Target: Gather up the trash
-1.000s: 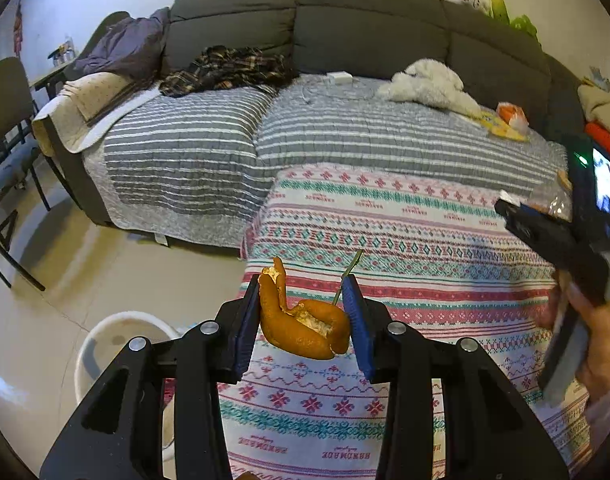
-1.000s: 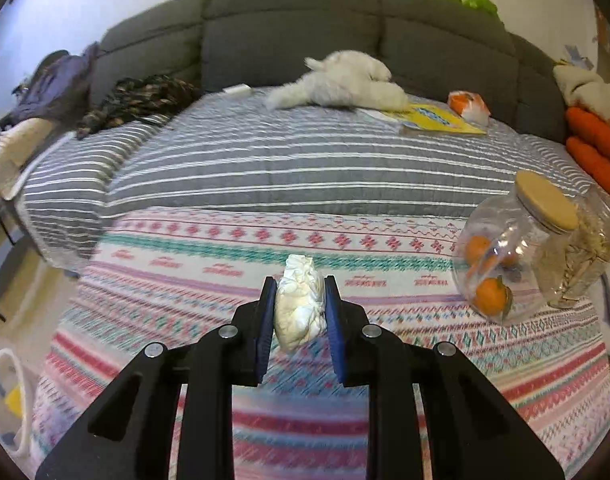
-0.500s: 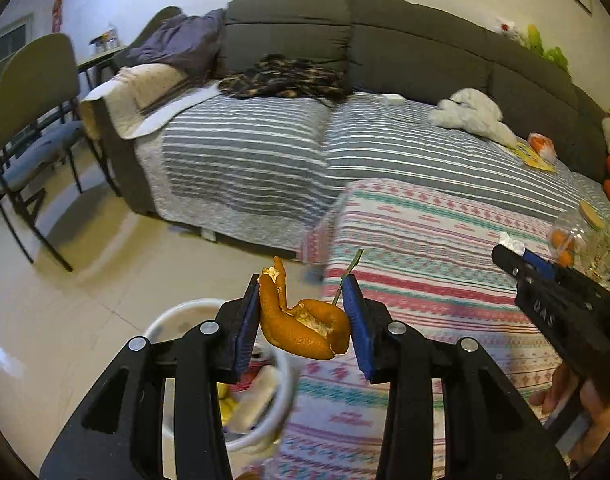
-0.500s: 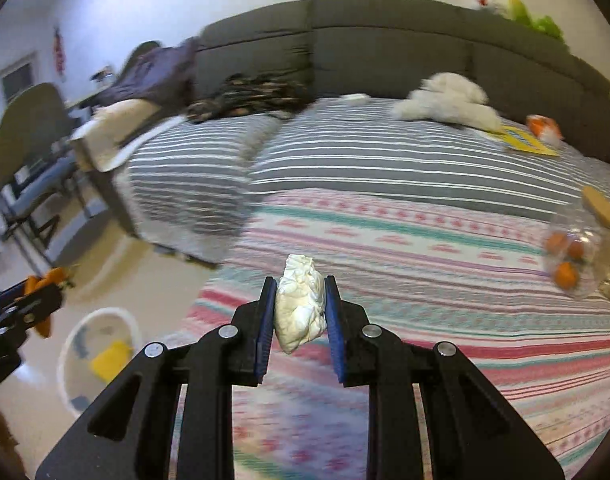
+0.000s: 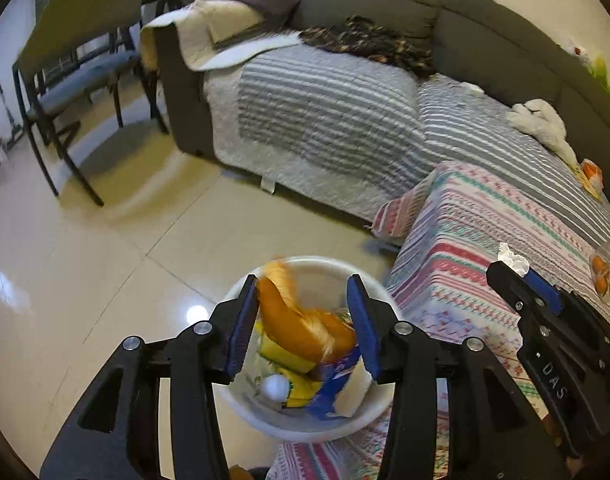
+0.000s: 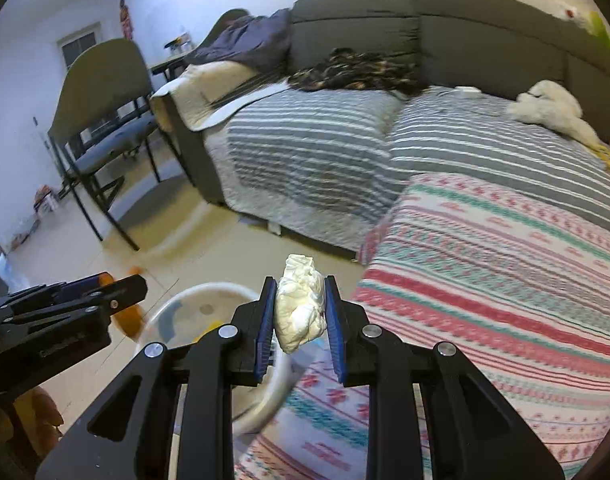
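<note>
1. Orange peel [image 5: 301, 332], limp and light, hangs blurred between your spread left claw [image 5: 305, 328] jaws above the white bin [image 5: 357, 424] on the floor.
2. Soft tissue wad [image 6: 300, 304] sits pinched mid-body in your right claw [image 6: 300, 320], near the bin's rim.

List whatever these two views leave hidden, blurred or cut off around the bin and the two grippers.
- Left wrist view: orange peel is motion-blurred; whether the left gripper grips it is unclear.
- Left wrist view: white bin contents are partly hidden by the fingers.
- Right wrist view: bin interior is mostly hidden behind the right gripper and its crumpled tissue.
- Right wrist view: left gripper's tips are blurred, body cut by the edge.
</note>
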`<state>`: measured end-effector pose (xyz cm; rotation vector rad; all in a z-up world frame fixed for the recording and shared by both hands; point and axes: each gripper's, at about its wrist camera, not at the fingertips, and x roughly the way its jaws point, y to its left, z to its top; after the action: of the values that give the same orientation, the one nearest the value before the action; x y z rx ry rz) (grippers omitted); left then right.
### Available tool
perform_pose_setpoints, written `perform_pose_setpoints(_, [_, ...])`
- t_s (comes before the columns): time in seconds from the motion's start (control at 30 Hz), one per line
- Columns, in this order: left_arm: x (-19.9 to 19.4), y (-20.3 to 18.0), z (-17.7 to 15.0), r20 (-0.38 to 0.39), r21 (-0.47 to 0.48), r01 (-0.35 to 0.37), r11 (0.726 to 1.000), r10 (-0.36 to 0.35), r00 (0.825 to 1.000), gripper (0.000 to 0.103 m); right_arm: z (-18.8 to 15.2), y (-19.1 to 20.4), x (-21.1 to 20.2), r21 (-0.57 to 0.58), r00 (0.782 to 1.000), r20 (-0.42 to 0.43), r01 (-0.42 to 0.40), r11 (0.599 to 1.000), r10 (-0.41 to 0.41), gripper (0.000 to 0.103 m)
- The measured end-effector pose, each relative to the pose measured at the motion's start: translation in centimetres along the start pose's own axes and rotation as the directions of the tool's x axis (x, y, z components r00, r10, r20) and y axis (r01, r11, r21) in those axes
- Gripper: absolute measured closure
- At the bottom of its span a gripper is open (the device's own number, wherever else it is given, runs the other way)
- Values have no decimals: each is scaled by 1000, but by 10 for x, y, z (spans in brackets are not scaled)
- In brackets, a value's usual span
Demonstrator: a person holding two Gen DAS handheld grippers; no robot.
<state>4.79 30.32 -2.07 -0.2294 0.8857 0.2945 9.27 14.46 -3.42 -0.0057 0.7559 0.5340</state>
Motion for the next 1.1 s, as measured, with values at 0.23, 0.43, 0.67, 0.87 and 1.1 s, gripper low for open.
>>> perform_pose_setpoints(0.23, [-8,26,7,26,-45,-27,999,28,999,42,-3,24,23,-15,998,-37,-43,999,43,79])
perform_pose_setpoints(0.43, [-18,47,14,66,-90,-75,993,81,995,39,-5,46,41,-34,995,-59,-83,996,81,78])
perform_pose_setpoints(0.67, [-24,70,19,87,-141,-104,985,117,989,34,-7,73,57,-58,991,-78,-112,992,107,60])
perform_pose_setpoints(0.87, [-23,77,22,92,-155,-130,979,145,985,30,-7,74,57,-43,995,-61,-78,996,76,31])
perform_pose_setpoints(1.1, [-33,54,21,135,-116,-149,982,165,977,18,4,50,20,-33,999,29,23,999,-22,12])
